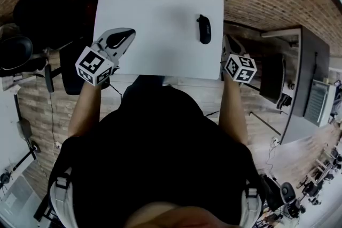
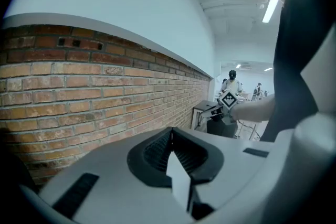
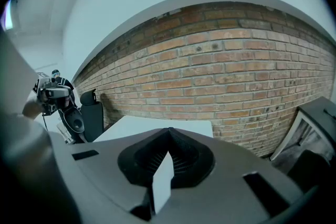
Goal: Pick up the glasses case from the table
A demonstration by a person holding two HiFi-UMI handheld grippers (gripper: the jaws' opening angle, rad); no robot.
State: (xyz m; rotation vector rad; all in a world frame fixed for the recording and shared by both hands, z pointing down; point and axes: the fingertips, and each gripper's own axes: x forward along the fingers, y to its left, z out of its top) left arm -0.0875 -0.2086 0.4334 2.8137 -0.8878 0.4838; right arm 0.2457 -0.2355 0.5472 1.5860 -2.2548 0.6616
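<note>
Glasses case (image 1: 203,29) sits on the right side of the white table (image 1: 155,13), near our right gripper (image 1: 228,46). Both it and the left gripper (image 1: 118,40) are pressed together, empty. We'd spread the right jaws first, then straddle the case's narrow width.

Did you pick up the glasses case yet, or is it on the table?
Not yet. Done: nothing; the glasses case lies untouched on the white table. In hand: both claws are shut and empty, the right claw near the table's right edge, the left claw over its left side. Left: open a claw, reach the case, close on it and lift.
</note>
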